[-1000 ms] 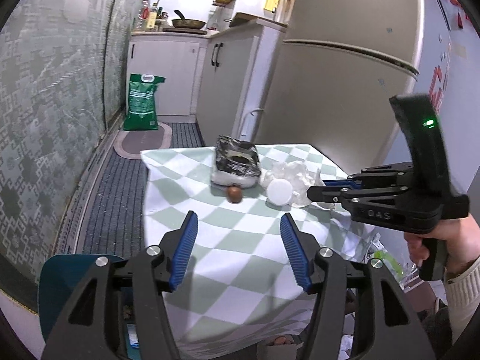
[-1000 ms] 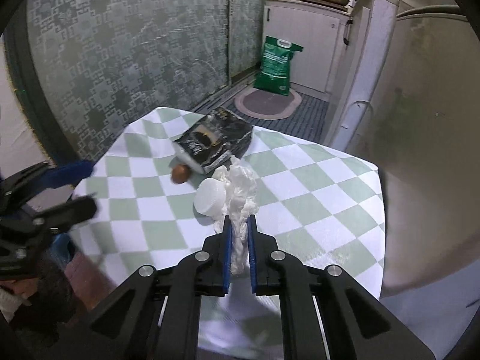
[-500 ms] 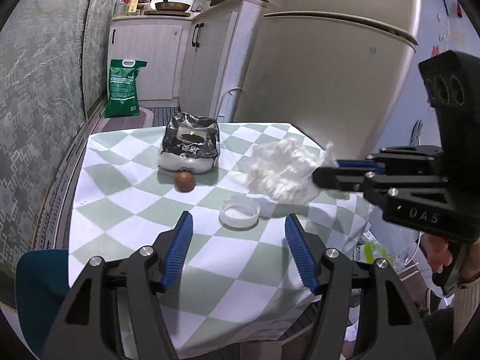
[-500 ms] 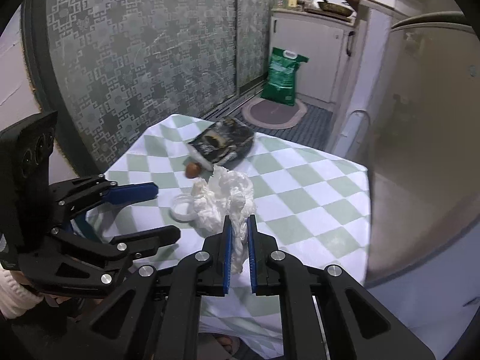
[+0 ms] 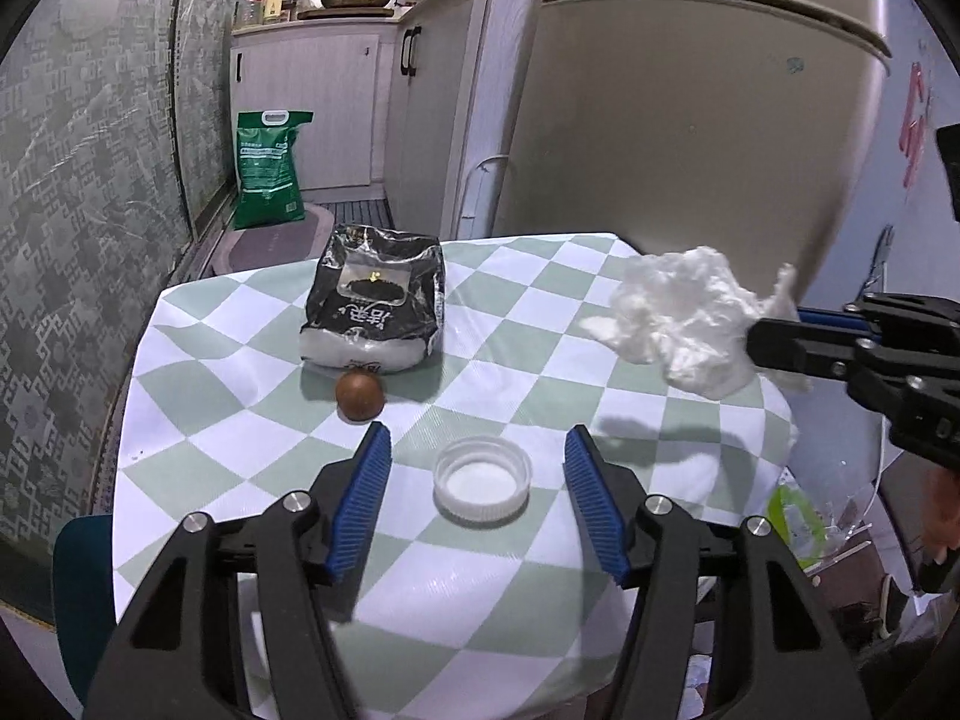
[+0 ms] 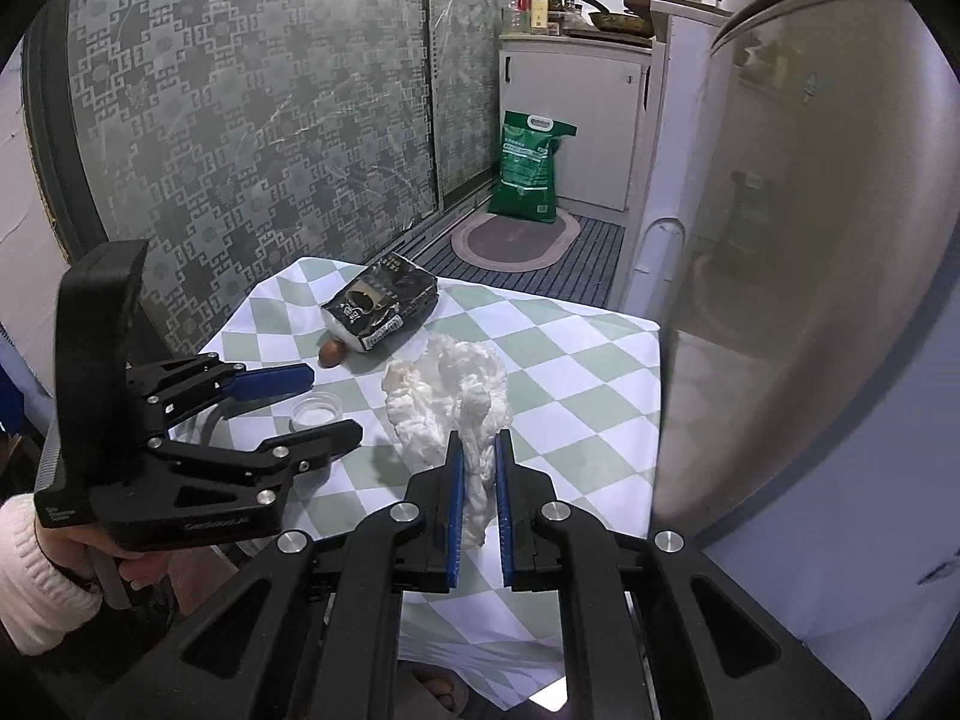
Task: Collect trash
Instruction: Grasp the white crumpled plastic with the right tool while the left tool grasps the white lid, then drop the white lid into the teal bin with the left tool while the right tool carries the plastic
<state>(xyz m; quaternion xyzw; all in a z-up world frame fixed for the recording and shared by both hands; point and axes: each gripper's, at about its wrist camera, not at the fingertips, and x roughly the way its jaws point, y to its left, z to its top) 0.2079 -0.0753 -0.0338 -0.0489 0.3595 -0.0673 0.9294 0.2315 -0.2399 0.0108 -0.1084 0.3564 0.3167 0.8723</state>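
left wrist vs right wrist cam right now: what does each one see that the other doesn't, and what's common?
Left wrist only: clutter on the floor past the table's right edge, including something green, and red marks on the wall.

Right wrist only: the white sleeve of the arm behind the left gripper, and how the blue pads pinch a twisted tail of the white plastic wad.

Both: checked tablecloth, black bag, brown round thing, white lid between the left gripper's open jaws, the wad held by the right gripper, green sack, fridge.
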